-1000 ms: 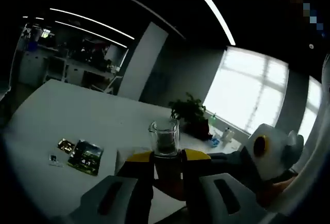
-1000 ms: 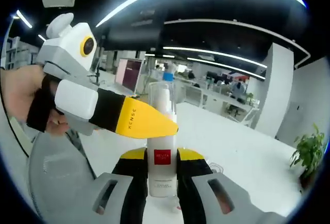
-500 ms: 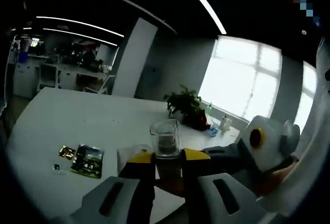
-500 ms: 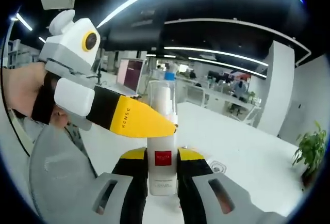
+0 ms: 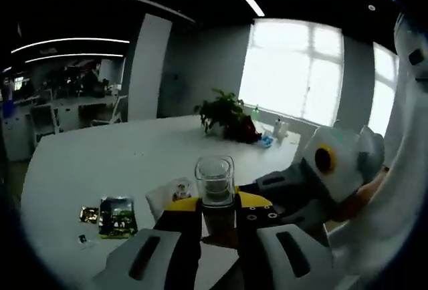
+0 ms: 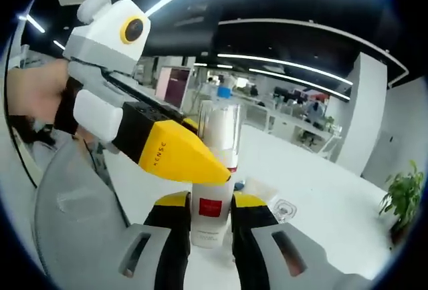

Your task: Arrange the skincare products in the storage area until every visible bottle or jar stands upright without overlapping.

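Standing upright between the yellow-tipped jaws of the right gripper (image 6: 205, 218), the white bottle (image 6: 210, 218) keeps its long axis vertical in the right gripper view, red label facing the camera and clear cap (image 6: 219, 126) pointing up; the jaws are closed against its lower body. The left gripper (image 6: 200, 170) enters that view from the upper left, a hand (image 6: 33, 96) on its grip, and its yellow jaws close around the bottle at the base of the cap. In the left gripper view the same bottle lies along the viewing axis, cap end (image 5: 215, 180) toward the camera, clamped between the left gripper's (image 5: 217, 204) jaws, with the right gripper (image 5: 294, 186) reaching in from the right. The left gripper view adds the white table (image 5: 100, 163) with a dark green packet (image 5: 117, 215) and a smaller packet (image 5: 88, 214) lying flat, a potted plant (image 5: 224, 113) and small bottles (image 5: 277, 128) near the bright window (image 5: 291, 69). The right gripper view adds a small clear object (image 6: 283, 208) on the table, ceiling lights and distant desks.
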`<state>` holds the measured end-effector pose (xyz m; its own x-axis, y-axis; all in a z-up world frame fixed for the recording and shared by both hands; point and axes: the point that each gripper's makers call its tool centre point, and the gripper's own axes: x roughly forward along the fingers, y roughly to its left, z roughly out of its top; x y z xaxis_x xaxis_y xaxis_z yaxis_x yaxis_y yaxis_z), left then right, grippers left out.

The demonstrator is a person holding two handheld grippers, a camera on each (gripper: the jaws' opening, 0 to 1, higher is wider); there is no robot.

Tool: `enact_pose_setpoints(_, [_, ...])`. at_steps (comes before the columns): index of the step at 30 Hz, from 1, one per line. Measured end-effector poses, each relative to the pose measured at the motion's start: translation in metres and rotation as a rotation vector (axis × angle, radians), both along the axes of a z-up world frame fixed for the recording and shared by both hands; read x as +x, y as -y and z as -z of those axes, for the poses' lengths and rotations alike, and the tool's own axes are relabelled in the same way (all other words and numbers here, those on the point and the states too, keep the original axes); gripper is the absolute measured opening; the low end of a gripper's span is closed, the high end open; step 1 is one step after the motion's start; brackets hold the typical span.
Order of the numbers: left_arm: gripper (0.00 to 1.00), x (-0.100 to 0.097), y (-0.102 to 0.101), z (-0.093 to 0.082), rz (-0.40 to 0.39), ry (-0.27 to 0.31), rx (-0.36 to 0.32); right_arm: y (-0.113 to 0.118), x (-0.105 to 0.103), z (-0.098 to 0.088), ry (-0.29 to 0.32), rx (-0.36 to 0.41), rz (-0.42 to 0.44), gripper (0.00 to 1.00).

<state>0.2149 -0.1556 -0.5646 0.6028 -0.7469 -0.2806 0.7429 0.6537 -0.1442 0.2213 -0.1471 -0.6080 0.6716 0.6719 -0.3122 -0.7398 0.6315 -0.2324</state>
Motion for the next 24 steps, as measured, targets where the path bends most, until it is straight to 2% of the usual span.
enact_pose_setpoints(9, [0.15,-0.007,0.015,0.011,0.138,0.040,0.098,0.005,-0.003,0.014,-0.040,0.000,-0.005,0.25])
enact_pose_setpoints(24, [0.15,0.001,0.018,0.030,0.178,0.033,0.111,0.014,0.001,0.031,-0.093,-0.004,0.021,0.28])
